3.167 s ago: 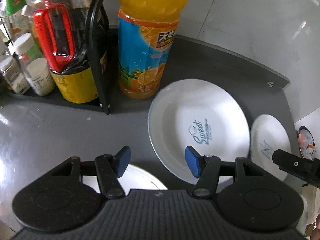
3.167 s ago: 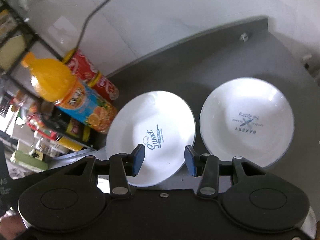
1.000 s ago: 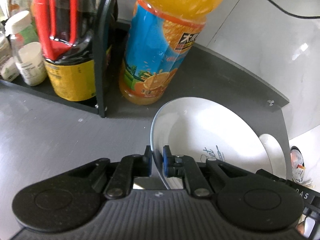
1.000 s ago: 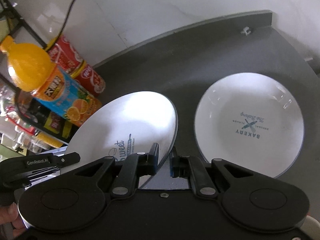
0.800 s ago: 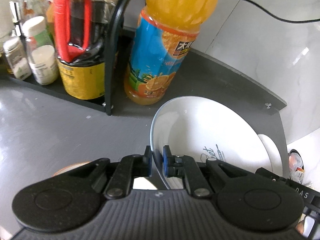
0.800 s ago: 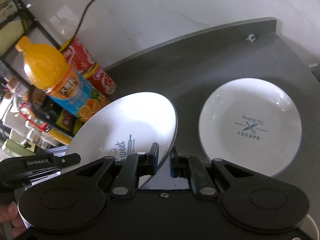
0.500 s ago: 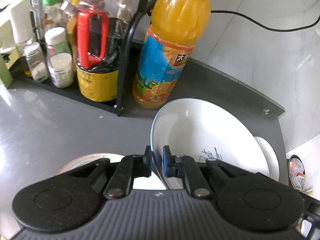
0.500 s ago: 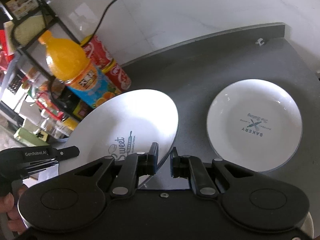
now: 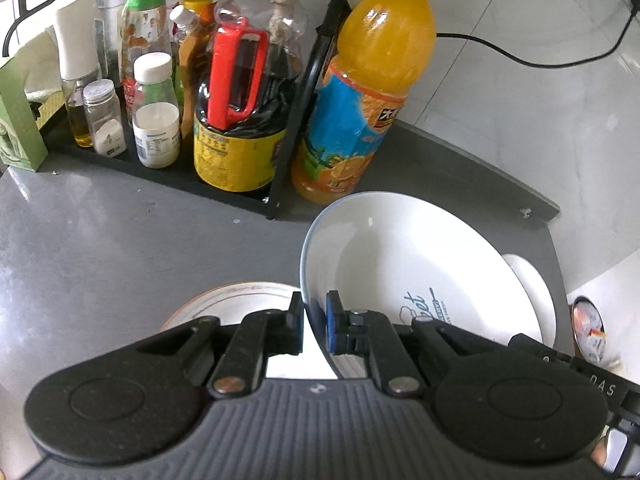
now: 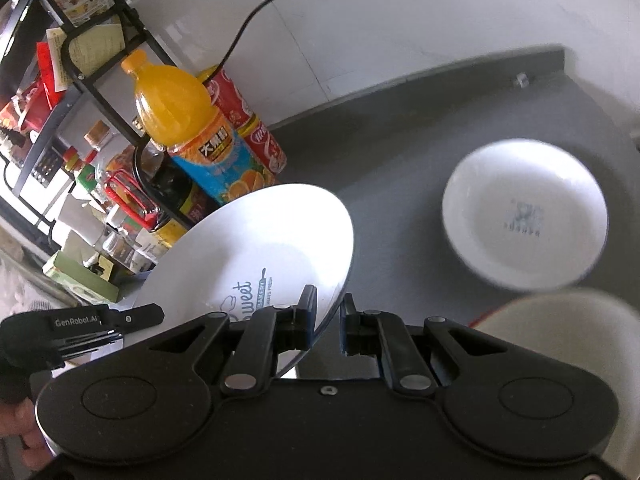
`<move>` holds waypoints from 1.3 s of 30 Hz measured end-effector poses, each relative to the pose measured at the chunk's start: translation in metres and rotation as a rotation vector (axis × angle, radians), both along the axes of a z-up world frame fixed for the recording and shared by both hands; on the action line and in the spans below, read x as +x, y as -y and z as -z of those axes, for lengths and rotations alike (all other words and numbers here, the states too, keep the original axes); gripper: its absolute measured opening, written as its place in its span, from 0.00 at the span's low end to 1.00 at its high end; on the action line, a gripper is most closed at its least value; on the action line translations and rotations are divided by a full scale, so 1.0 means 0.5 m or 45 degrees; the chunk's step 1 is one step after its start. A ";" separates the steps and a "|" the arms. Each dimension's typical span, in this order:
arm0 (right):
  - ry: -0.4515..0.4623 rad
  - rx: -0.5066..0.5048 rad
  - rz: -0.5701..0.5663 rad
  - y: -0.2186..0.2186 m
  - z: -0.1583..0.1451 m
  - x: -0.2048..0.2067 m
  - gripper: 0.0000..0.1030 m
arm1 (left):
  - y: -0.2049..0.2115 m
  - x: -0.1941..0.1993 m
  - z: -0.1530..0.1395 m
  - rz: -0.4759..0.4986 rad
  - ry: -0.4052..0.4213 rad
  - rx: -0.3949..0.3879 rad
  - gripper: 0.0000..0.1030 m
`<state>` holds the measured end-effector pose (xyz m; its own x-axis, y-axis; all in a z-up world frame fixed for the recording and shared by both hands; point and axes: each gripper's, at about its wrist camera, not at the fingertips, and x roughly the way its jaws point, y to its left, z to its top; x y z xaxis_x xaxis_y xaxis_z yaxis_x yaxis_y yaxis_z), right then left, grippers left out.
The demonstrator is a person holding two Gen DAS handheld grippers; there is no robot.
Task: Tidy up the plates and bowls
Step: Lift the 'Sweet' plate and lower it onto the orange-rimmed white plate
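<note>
A white plate printed "Sweet" [image 9: 400,264] [image 10: 256,248] hangs tilted above the dark grey counter, held from both sides. My left gripper [image 9: 314,320] is shut on its left rim. On the opposite rim my right gripper [image 10: 328,320] is shut as well. Below the left gripper lies another white dish with an orange-brown edge [image 9: 240,296], partly hidden by the fingers. A second white plate with a bakery print [image 10: 524,216] rests flat on the counter [image 10: 400,168] to the right; only its edge [image 9: 528,280] shows in the left wrist view.
An orange juice bottle [image 9: 360,92] and a black rack [image 9: 160,176] of sauce bottles and jars stand at the back left. Red cans [image 10: 248,124] are behind the juice. A cream-coloured vessel [image 10: 560,320] shows blurred at lower right. A black cable runs along the white wall.
Both grippers closed on the "Sweet" plate and raised it off the counter, pulling it back. The orange-edged dish and the cream vessel have come into view below.
</note>
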<state>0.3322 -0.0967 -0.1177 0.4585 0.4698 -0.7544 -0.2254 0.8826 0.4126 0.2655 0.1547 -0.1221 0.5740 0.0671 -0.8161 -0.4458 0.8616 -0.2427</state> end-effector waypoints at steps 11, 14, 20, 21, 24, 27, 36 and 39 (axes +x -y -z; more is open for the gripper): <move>-0.024 -0.048 0.111 -0.070 0.021 -0.101 0.11 | -0.075 -0.059 0.034 0.130 -0.044 -0.028 0.09; -0.026 -0.066 0.131 -0.084 0.032 -0.128 0.11 | -0.091 -0.071 0.043 0.151 -0.053 -0.041 0.09; -0.029 -0.103 0.170 -0.105 0.056 -0.174 0.11 | -0.115 -0.093 0.067 0.203 -0.076 -0.063 0.09; -0.030 -0.110 0.176 -0.109 0.059 -0.180 0.11 | -0.116 -0.095 0.071 0.211 -0.079 -0.063 0.09; -0.034 -0.130 0.196 -0.118 0.066 -0.197 0.11 | -0.120 -0.101 0.081 0.234 -0.090 -0.063 0.09; -0.044 -0.151 0.208 -0.129 0.075 -0.211 0.11 | -0.126 -0.105 0.090 0.258 -0.100 -0.063 0.09; -0.073 -0.197 0.220 -0.150 0.097 -0.240 0.11 | -0.142 -0.120 0.117 0.288 -0.142 -0.085 0.09; -0.076 -0.217 0.217 -0.159 0.101 -0.248 0.11 | -0.149 -0.123 0.126 0.291 -0.156 -0.090 0.09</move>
<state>0.2084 -0.0171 -0.1682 0.4721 0.2531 -0.8444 -0.0472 0.9638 0.2625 0.2039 0.2290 -0.1850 0.4640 -0.1126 -0.8786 -0.2717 0.9260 -0.2622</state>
